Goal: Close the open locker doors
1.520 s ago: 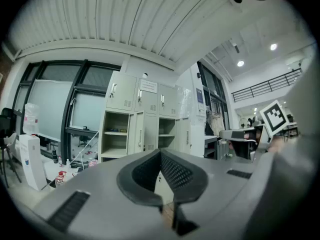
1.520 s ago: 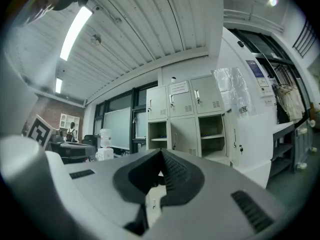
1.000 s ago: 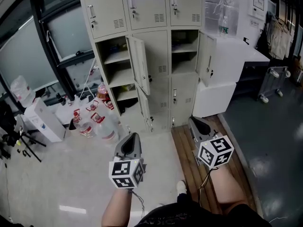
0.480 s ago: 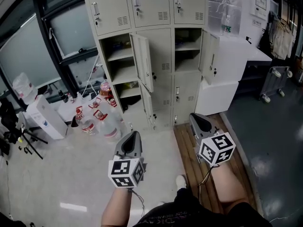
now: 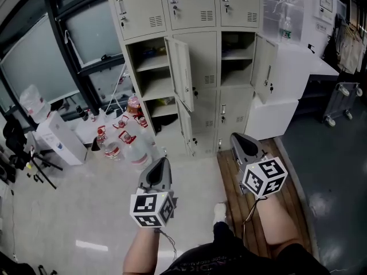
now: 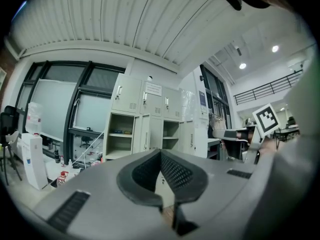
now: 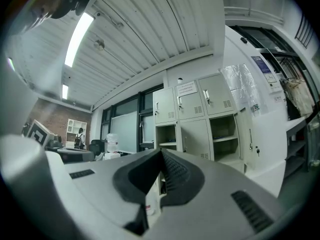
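From the head, we see the lockers (image 5: 202, 62) nearer than a second ago, with the left door (image 5: 183, 76) and right door (image 5: 265, 67) hanging open. The left gripper (image 5: 161, 169) and right gripper (image 5: 241, 144) point at them. In the left gripper view, the jaws are clenched on nothing. In the right gripper view, likewise.

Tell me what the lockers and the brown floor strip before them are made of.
Lockers: probably painted sheet metal, matte beige; thin door leaves, stamped vent slots. Floor strip: looks like wood planks, brown with parallel board seams.
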Available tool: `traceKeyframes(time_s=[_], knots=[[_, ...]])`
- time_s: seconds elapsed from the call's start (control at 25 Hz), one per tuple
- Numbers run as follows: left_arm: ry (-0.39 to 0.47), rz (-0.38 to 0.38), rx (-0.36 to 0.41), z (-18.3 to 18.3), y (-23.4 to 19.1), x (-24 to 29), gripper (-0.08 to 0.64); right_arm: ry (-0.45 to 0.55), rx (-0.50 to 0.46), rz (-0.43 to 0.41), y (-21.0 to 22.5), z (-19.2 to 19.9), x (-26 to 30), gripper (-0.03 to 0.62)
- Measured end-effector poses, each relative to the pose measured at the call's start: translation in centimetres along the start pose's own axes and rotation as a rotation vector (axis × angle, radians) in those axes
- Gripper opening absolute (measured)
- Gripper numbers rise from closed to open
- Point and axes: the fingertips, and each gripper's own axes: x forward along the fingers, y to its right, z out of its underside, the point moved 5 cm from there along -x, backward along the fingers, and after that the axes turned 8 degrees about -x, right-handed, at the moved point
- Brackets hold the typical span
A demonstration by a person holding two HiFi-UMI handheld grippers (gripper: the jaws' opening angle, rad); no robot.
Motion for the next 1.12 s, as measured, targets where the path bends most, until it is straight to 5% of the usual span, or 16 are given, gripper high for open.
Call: traceKeyframes(time_s=[1.12], knots=[[-0.007,-0.033,0.027,-1.8,-5.3,22.8,0.003,-0.024,0.044,-0.043,13.7,2.5,20.8,0.0]])
